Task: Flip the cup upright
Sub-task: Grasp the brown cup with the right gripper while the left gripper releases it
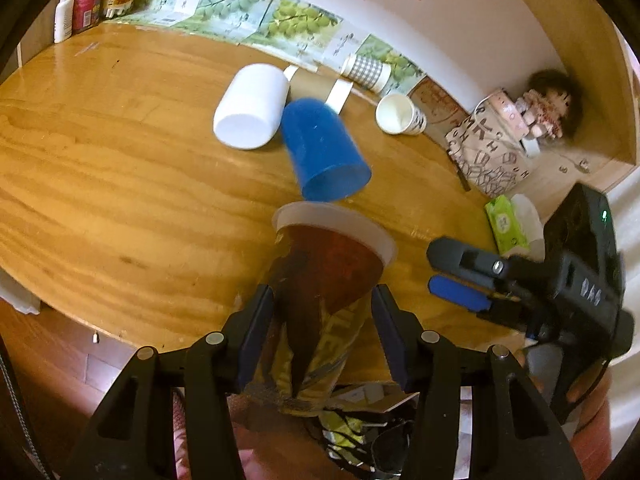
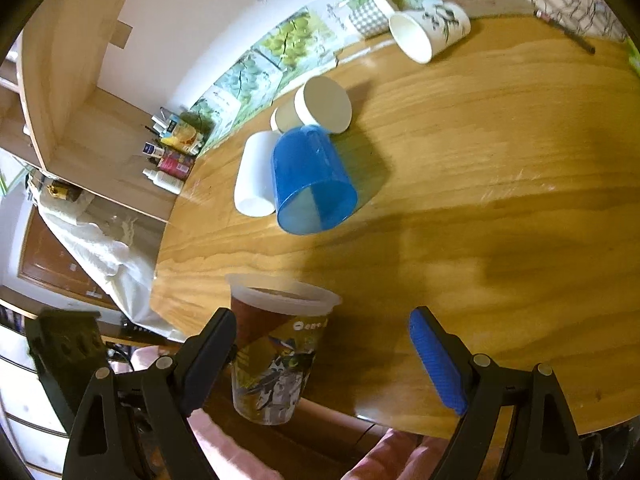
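Note:
A printed clear plastic cup (image 1: 320, 292) with a frosted rim sits between the pads of my left gripper (image 1: 322, 328), which is shut on its lower body; its mouth points toward the table. The same cup (image 2: 276, 352) shows in the right wrist view, off the table's near edge. My right gripper (image 2: 324, 356) is open and empty, its left finger (image 2: 210, 356) beside the cup; it shows at the right of the left wrist view (image 1: 460, 276). A blue cup (image 1: 320, 152) lies on its side on the wooden table (image 1: 120, 184), also in the right wrist view (image 2: 312, 180).
A white cup (image 1: 252, 106) lies beside the blue one. A white paper cup (image 1: 400, 114) and a checked cup (image 1: 366, 72) lie near the wall. A patterned bag (image 1: 488, 152), a doll (image 1: 548, 108) and green tissues (image 1: 506, 224) stand at the right. Bottles (image 1: 80, 4) stand far left.

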The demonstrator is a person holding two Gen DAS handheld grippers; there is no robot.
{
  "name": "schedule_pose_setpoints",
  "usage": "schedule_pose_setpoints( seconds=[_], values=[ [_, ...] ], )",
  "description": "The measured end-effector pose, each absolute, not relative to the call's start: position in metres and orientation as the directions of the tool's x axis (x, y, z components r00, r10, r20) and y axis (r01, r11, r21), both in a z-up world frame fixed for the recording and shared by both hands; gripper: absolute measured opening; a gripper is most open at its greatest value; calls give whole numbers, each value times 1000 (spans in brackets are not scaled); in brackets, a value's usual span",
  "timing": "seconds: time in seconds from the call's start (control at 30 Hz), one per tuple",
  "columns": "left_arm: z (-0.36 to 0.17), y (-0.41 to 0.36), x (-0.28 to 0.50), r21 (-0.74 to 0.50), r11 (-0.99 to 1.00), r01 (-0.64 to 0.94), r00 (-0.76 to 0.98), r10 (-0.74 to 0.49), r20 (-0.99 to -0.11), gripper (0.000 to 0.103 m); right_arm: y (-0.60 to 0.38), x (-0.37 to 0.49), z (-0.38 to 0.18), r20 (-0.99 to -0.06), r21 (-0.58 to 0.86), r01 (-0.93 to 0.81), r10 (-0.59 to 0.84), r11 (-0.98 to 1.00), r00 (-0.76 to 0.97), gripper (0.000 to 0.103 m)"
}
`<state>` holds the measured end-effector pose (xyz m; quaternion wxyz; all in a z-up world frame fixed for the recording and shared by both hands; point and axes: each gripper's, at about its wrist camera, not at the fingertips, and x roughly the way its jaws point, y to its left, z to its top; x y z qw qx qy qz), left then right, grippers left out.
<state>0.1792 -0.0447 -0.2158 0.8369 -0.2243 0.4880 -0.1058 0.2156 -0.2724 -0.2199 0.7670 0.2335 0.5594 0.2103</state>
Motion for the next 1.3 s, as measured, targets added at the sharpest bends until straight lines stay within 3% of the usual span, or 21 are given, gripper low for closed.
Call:
schedule_pose_setpoints(
  seconds=[0.7, 0.8, 0.87, 0.97, 1.3],
  values=[
    [-211, -51, 172, -368, 927, -73, 462, -296, -836, 56, -233, 235, -243, -794, 606, -46, 607, 794, 33, 89],
    [-212, -51, 172, -353, 932, -85, 443, -282, -851, 59, -232, 237, -248, -791, 612, -21, 612, 791, 11, 89],
    [-211, -50, 171, -363, 928, -88, 439, -291, -850, 74, -233, 237, -249, -787, 617, -8, 617, 787, 1, 89],
    [-209, -50, 168, -349, 932, -99, 442, -273, -854, 84, -233, 239, -252, -789, 614, 4, 614, 789, -13, 89],
    [-202, -54, 159, -265, 957, -118, 438, -190, -879, 84, -230, 244, -260, -808, 586, 35, 587, 809, -43, 89]
  ],
)
